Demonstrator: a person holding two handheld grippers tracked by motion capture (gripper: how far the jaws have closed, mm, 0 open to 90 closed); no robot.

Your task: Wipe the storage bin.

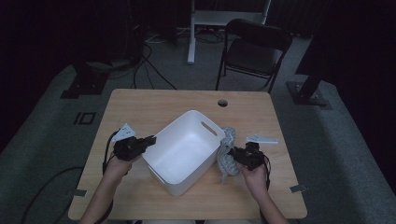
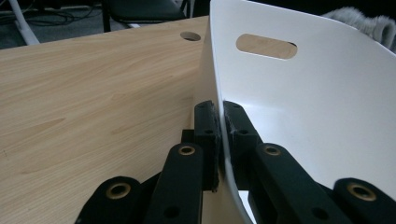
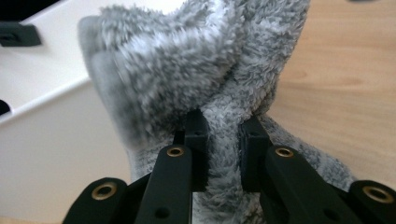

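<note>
A white plastic bin stands empty in the middle of the wooden table, with an oval handle slot in its far wall. My left gripper is shut on the bin's left rim, one jaw outside and one inside the wall. A grey fluffy cloth lies against the bin's right side. My right gripper is shut on a fold of that cloth, which bunches up between the jaws.
A round cable hole sits near the table's far edge. A black folding chair and a white stand are on the floor behind the table. Cables run across the carpet at the far left.
</note>
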